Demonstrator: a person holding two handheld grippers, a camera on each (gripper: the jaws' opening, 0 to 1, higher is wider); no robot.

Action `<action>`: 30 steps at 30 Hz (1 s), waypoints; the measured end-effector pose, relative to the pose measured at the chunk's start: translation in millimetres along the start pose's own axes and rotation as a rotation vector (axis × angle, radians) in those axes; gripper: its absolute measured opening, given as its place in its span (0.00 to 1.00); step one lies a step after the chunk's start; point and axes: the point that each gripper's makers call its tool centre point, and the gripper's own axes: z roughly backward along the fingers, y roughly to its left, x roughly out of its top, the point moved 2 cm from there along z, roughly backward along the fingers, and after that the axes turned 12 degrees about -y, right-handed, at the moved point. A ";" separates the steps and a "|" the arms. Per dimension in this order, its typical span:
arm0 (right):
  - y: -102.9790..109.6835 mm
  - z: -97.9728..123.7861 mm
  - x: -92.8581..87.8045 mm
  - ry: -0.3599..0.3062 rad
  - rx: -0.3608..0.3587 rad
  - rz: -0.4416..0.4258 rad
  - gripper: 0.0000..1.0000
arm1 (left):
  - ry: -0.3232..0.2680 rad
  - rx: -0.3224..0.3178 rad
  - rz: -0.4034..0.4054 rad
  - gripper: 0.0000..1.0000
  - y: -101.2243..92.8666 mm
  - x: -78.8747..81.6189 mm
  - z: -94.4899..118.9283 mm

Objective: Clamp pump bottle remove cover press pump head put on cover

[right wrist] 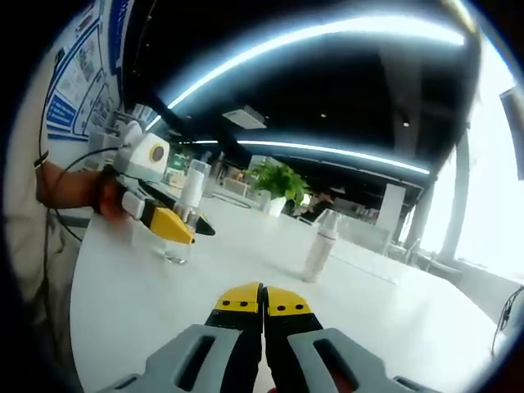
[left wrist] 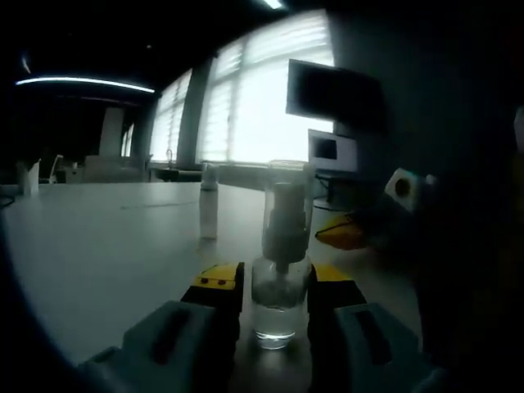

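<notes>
A clear pump bottle (left wrist: 278, 304) stands on the white table (left wrist: 106, 246), with its transparent cover (left wrist: 286, 201) on over the pump head. My left gripper (left wrist: 274, 282) is shut on the bottle's lower body, one yellow-tipped jaw on each side. In the right gripper view the same bottle (right wrist: 177, 246) stands upright at the left in the left gripper (right wrist: 182, 232), and the cover (right wrist: 195, 182) rises above the jaws. My right gripper (right wrist: 263, 304) is shut with nothing in it and hangs over the table, well short of the bottle. It also enters the left gripper view as a dark shape with a yellow tip, the right gripper (left wrist: 336, 232).
A second slim white bottle (left wrist: 209, 209) (right wrist: 319, 244) stands farther back on the table. A person's hand (right wrist: 97, 195) holds the left gripper. A potted plant (right wrist: 278, 182) and chairs lie beyond the table; a monitor (left wrist: 332, 92) hangs by bright windows.
</notes>
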 end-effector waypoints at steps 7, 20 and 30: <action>0.0 0.3 0.0 0.001 -0.002 -0.001 0.00 | -0.004 -0.007 -0.011 0.21 -1.4 1.0 0.1; 7.5 -1.0 3.4 0.002 0.027 -0.125 0.00 | -0.005 -0.014 -0.021 0.17 -1.2 1.1 0.5; 3.0 -4.7 24.5 0.022 -0.016 -0.186 0.00 | -0.008 -0.023 0.002 0.16 -2.8 1.5 1.2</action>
